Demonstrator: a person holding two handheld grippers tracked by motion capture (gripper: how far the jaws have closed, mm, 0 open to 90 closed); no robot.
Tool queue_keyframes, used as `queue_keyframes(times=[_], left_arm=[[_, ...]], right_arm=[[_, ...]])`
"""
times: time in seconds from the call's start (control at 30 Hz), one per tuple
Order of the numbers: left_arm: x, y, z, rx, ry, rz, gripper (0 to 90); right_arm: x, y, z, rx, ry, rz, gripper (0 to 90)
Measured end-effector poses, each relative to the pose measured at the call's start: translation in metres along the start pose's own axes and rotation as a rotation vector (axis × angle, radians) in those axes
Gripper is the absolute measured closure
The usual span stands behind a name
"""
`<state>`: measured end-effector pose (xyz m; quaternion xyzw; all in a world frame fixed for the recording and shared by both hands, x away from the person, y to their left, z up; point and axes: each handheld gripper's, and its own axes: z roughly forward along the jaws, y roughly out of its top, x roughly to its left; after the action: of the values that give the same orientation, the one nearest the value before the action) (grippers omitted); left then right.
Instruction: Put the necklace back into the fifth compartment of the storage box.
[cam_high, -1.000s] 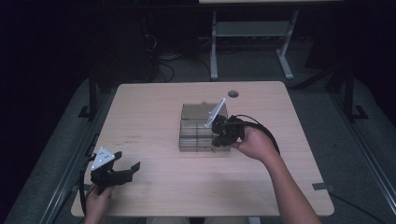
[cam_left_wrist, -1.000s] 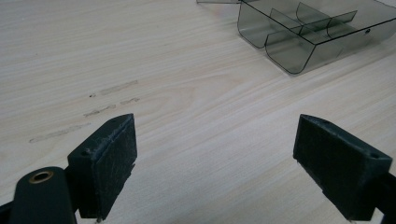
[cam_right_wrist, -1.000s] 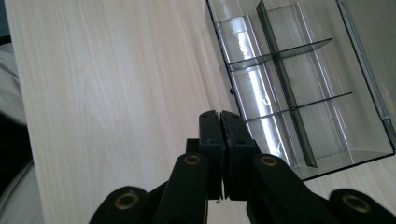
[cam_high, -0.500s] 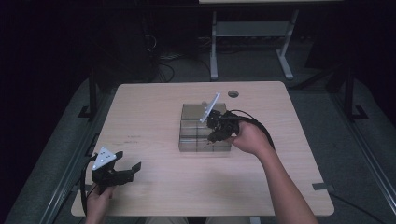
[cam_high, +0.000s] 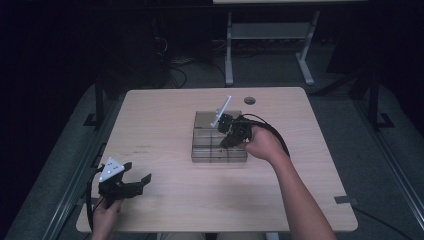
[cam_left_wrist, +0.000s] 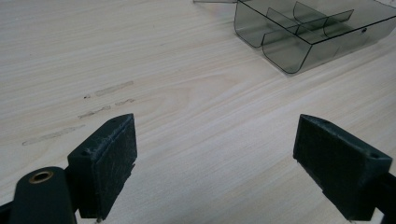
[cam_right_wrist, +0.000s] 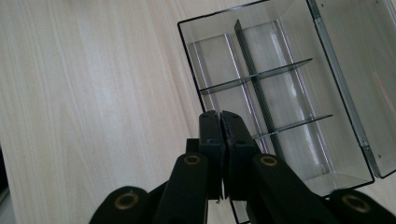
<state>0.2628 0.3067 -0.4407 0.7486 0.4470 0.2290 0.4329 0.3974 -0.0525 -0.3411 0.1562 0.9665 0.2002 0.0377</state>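
A clear smoky plastic organiser box with divider walls lies open near the middle of the wooden table. In the right gripper view the box has several empty compartments. My right gripper hangs just over the box, pointing down, jaws pressed together with nothing between them. My left gripper rests low at the table's front left, jaws wide apart and empty. The box lies ahead of it, far off.
A small dark round hole sits near the table's far edge. A metal stand and cables lie on the dark floor behind the table. Faint scuff marks cross the wood ahead of the left gripper.
My right gripper has shifted a little left and toward the box's middle, tilting more steeply down. The left gripper has stayed in place.
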Motion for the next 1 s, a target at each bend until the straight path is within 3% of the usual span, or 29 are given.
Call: queue_keyframes(times=[1.0], left_arm=[[-0.004,0.001,0.003,-0.001,-0.014,0.023,13.0]], right_arm=[[-0.028,0.004,0.031,0.028,0.011,0.087,87.7]])
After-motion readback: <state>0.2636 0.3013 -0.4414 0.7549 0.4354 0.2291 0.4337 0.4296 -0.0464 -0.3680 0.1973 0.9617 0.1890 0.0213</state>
